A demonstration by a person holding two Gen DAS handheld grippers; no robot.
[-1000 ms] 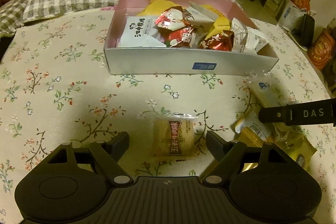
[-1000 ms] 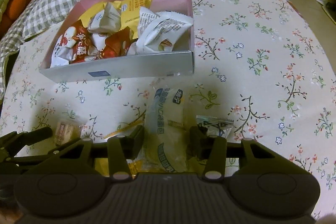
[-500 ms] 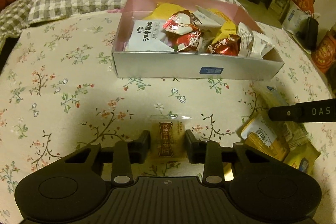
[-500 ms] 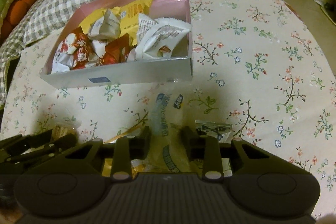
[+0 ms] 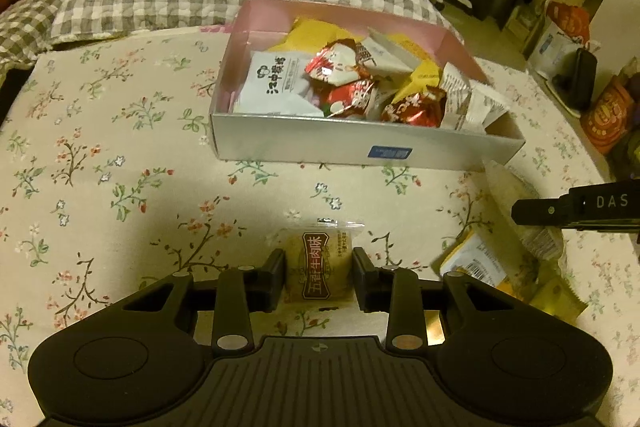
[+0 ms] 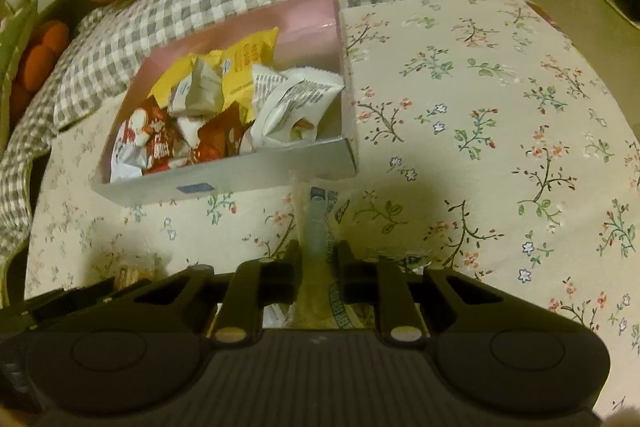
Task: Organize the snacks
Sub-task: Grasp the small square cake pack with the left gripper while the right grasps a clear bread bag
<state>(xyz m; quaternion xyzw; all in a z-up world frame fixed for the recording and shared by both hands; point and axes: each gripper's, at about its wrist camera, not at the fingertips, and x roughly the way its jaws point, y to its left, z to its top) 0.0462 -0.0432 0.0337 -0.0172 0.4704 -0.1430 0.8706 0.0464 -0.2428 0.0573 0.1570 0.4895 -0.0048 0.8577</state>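
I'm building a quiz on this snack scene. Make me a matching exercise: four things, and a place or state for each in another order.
Things:
1. left gripper
2. right gripper
3. red foil snack
4. box

States:
a. inside the box
b. shut on a long clear bread packet
c. shut on a small beef-flavour cake
d. on the floral tablecloth

Pairs: 1-c, 2-b, 3-a, 4-d

Left gripper and right gripper both have jaws closed on something.
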